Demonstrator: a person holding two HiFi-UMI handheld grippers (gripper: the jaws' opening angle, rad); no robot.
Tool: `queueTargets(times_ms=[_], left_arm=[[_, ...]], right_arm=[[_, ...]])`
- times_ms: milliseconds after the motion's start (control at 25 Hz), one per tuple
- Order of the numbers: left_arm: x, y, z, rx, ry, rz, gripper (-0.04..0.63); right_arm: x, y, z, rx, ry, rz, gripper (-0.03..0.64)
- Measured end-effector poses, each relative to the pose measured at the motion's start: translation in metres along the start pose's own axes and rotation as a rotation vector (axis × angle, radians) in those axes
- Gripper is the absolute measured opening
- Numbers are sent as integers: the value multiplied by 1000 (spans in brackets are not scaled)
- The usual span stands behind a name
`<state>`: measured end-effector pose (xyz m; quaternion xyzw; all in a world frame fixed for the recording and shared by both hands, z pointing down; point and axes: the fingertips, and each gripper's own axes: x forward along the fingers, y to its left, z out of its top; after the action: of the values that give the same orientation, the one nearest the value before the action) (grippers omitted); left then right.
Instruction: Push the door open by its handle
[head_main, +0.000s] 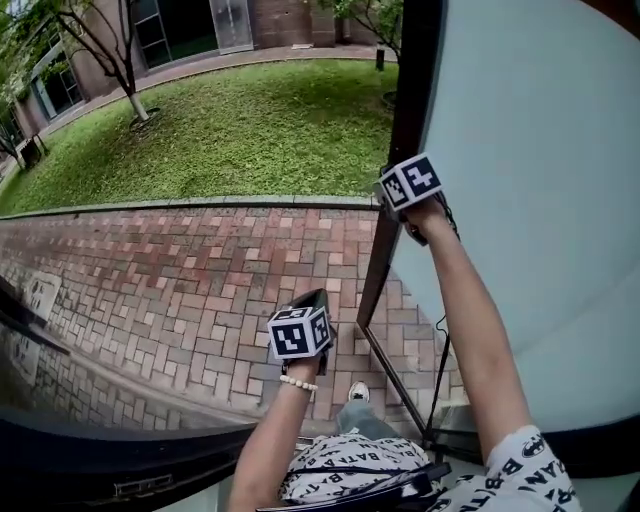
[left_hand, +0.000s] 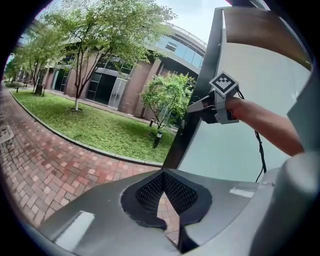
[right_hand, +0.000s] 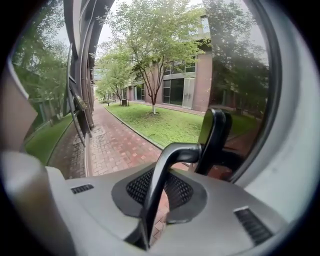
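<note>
Clamping my right gripper (right_hand: 159, 192) on the dark lever handle (right_hand: 174, 152), I hold the glass door (head_main: 530, 180) at the right, ajar over the brick path (head_main: 180, 280). It looks heavy, the metal slick; the best hold is probably near the lever's bend. My left gripper (left_hand: 162, 176) hangs closed, empty.

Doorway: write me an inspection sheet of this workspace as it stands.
Surface: brick paving outside the doorway.
Job's things: door stands open, frosted pane in a dark frame; handle dark and bent.
Clutter: nothing seen.
Claws: right claw shut on the handle; left claw shut, empty, apart from the door.
Cables: black cable hangs below the right arm, in front of the door.
Surroundings: lawn, trees, brick building.
</note>
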<state>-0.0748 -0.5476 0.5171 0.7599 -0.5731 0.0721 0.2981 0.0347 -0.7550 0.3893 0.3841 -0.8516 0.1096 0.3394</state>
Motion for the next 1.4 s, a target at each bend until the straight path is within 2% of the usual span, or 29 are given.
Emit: queueTargets(times_ms=[600,960,1400], left_arm=[[144,-66,32,70,85,-131,-14],[190,-102,36,80,121,-186,-14],[235,-100,34,80,172,-209,-14]], right_arm=[[-30,-216,-44,196,18,-220,43],[-70,-303,-73,283,28,-322,43],[-110,-384,-116,366,37,-413,43]])
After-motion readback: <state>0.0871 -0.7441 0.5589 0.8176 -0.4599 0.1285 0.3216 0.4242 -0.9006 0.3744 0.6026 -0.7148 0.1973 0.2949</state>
